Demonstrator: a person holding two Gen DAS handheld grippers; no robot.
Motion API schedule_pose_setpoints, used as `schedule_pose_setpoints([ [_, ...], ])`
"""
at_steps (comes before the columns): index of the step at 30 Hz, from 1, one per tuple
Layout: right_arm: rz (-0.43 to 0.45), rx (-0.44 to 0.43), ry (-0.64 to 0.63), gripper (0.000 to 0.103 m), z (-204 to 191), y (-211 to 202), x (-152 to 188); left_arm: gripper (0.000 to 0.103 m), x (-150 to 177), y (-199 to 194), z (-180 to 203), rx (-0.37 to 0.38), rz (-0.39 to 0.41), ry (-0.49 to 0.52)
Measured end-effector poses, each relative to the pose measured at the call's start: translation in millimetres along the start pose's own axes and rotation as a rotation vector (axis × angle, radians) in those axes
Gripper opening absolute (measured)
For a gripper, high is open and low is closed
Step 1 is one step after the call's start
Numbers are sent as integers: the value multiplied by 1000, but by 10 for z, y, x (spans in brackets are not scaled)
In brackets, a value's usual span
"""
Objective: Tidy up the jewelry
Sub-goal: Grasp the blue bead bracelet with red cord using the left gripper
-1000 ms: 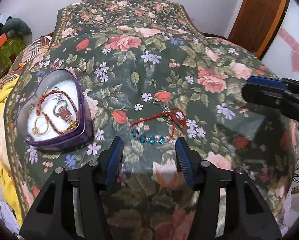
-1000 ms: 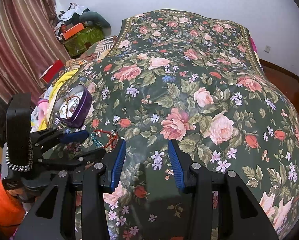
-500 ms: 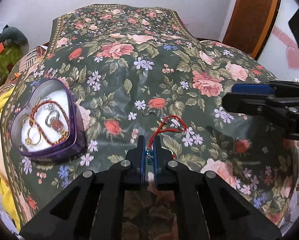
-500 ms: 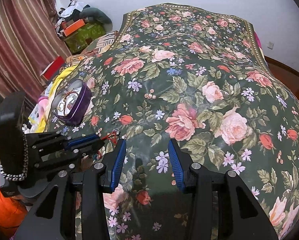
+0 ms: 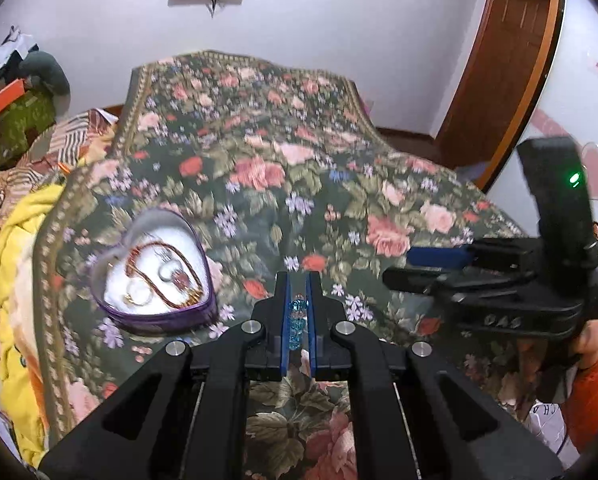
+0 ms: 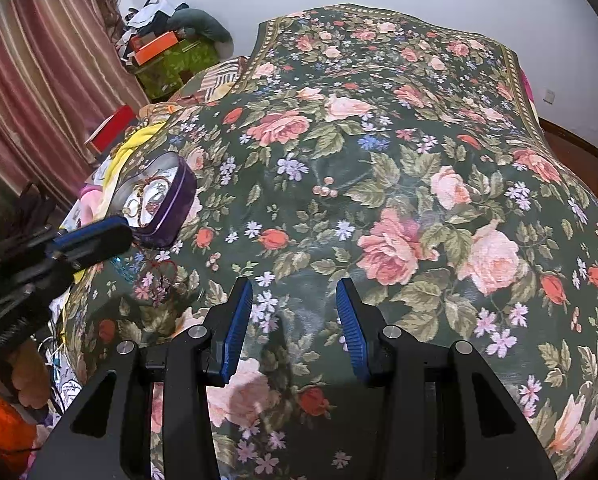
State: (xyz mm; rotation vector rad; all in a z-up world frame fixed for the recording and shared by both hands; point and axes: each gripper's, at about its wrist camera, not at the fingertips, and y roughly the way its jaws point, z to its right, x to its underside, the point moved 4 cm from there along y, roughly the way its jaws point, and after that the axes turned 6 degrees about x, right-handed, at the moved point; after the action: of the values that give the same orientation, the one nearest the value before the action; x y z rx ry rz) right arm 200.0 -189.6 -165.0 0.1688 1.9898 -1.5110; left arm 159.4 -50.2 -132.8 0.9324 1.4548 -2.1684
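My left gripper (image 5: 297,280) is shut on a bracelet with teal beads (image 5: 296,320) and a red cord, lifted off the floral bedspread (image 5: 299,184). The red cord (image 6: 165,268) hangs below it in the right wrist view. A purple heart-shaped jewelry box (image 5: 155,276) lies open to the left with a red-brown bead string, rings and a gold hoop inside; it also shows in the right wrist view (image 6: 159,196). My right gripper (image 6: 295,300) is open and empty above the bedspread, to the right of the left one (image 6: 91,240).
A yellow blanket (image 5: 15,240) and striped cloth lie at the bed's left edge. Boxes and clothes (image 6: 167,48) pile up by the curtain (image 6: 39,64). A wooden door (image 5: 507,64) stands at the far right.
My left gripper closed on the beaded bracelet and lifted it off the bedspread, tilting upward. The right gripper stayed open and shifted little.
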Motion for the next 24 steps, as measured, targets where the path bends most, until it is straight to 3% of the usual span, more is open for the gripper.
schedule_pose_setpoints([
  [6,-13,-20,-29,40,-168,60,3,6,35,-119,-74,-7,6,-9],
  [24,-106,-74,-166,40,-801,358,190,6,682,-140,-744,-68,-114,-190],
])
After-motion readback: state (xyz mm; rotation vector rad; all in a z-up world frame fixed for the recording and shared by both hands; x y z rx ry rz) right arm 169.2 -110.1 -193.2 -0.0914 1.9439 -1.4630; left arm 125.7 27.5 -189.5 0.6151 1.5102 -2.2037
